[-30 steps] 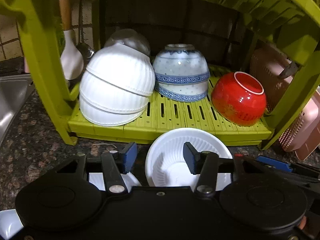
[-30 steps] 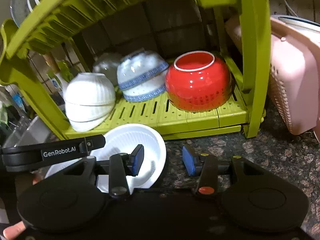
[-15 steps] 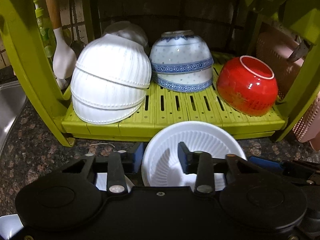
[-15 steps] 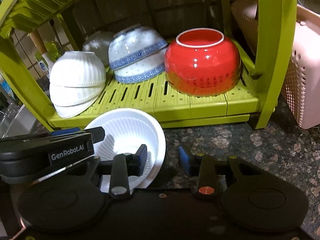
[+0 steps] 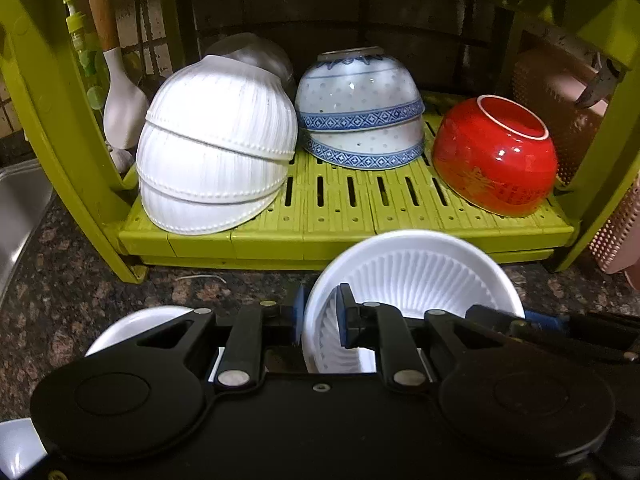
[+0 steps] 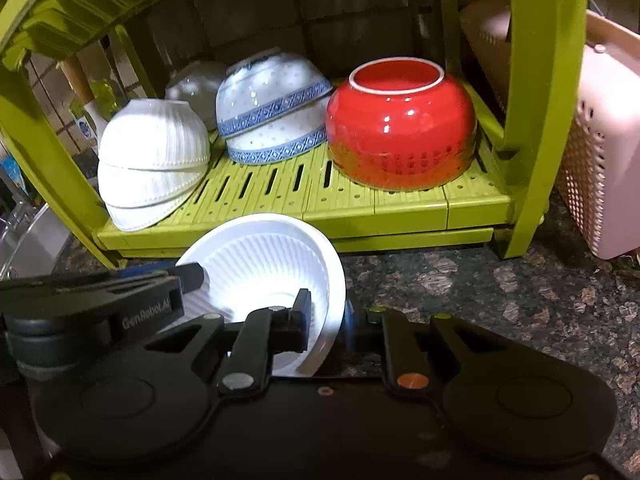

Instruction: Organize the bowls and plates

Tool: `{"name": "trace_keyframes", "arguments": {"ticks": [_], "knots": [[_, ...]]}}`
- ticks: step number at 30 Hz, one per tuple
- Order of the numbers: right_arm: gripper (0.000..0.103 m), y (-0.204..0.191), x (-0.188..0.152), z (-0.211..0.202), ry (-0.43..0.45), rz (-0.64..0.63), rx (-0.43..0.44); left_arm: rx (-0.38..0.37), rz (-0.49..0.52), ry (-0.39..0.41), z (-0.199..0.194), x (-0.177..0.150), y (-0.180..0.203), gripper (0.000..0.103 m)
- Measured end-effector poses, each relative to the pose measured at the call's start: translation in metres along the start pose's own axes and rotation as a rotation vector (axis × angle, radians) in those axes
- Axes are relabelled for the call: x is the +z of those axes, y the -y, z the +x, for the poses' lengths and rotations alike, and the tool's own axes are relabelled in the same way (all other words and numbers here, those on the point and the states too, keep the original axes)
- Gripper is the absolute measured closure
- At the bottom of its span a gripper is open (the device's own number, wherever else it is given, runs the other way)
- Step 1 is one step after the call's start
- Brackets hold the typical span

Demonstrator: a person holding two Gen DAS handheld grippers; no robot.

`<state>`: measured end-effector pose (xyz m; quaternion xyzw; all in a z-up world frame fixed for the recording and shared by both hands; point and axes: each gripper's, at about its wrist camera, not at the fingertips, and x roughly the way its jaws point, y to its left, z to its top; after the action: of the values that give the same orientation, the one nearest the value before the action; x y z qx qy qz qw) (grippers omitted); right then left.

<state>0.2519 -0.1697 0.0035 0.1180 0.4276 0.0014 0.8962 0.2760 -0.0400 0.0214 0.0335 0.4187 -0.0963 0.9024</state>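
**Gripping one white ribbed bowl from both sides**

Holding the white ribbed bowl by its left rim with the left claw, fingers narrow, one pad outside the wall and one inside. Pinching the same bowl on its right rim with the right claw, also narrow, one finger inside and one blue pad outside. Bowl tilted, mouth facing up and toward the cameras, just in front of the green dish rack, above the speckled granite desk; whether touching the desk or lifted, cannot tell.

On the lower rack shelf, all upside down: a stack of white ribbed bowls at the left, leaning; two blue-patterned bowls stacked in the middle; a red bowl at the right, tilted. Behind the white stack, a grey or clear bowl, partly hidden. Hanging at the left post of the rack, a white spatula with wooden handle. Beside the rack on the right, a pink perforated basket. At the far left, a steel sink edge. Near the left claw, on the desk, another white dish, mostly covered.
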Motion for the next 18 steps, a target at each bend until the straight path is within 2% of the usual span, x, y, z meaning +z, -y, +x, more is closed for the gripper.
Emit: {"name": "trace_keyframes", "arguments": {"ticks": [18], "knots": [[0.085,0.01,-0.002,-0.043,0.09,0.013,0.032,-0.04,-0.055,0.077,-0.043,-0.004,0.003,0.081]]}}
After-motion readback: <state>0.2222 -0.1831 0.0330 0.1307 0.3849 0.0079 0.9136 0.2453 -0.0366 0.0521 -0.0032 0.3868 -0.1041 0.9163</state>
